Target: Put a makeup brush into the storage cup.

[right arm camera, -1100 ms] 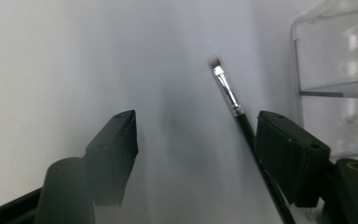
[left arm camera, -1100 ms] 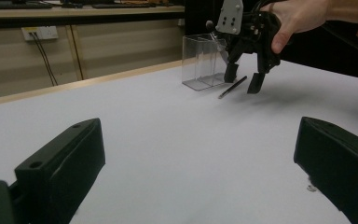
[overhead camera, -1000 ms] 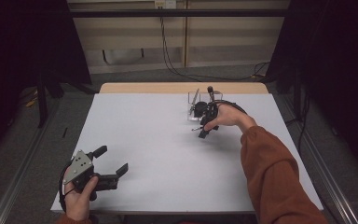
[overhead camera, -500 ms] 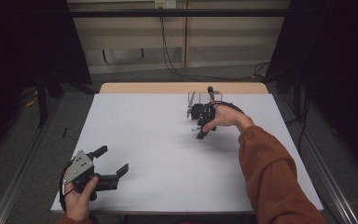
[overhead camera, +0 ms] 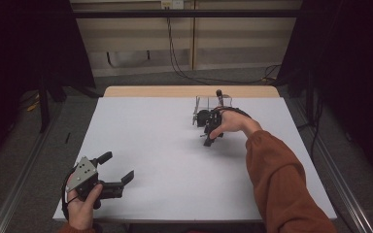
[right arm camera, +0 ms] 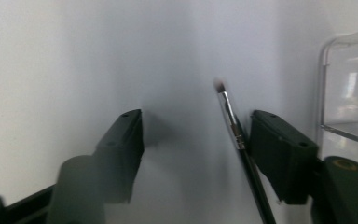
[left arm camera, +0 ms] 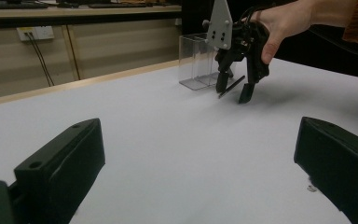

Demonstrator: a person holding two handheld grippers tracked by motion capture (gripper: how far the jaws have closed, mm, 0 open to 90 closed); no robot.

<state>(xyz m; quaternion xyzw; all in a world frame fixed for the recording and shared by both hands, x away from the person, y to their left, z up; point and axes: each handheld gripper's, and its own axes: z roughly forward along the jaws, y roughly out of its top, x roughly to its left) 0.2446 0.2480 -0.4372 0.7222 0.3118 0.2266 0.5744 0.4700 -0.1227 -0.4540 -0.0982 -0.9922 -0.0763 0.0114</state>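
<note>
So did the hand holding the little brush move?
Yes. The right gripper slid slightly toward the table's far edge, closer to the clear holder.

Work surface and surroundings

A white rectangular table covering (overhead camera: pixel 150 145) lies flat, with a light wooden table edge strip (overhead camera: pixel 145 91) exposed along its far side. Grey metal rails (overhead camera: pixel 17 194) run along the floor on both sides of the table. Beyond the far edge, black cables (overhead camera: pixel 179 63) hang down beige wall panels (overhead camera: pixel 136 34) from a white wall socket (overhead camera: pixel 171 4) and trail over the grey floor (overhead camera: pixel 141 77). Black curtains (overhead camera: pixel 24 43) flank the area left and right.
</note>
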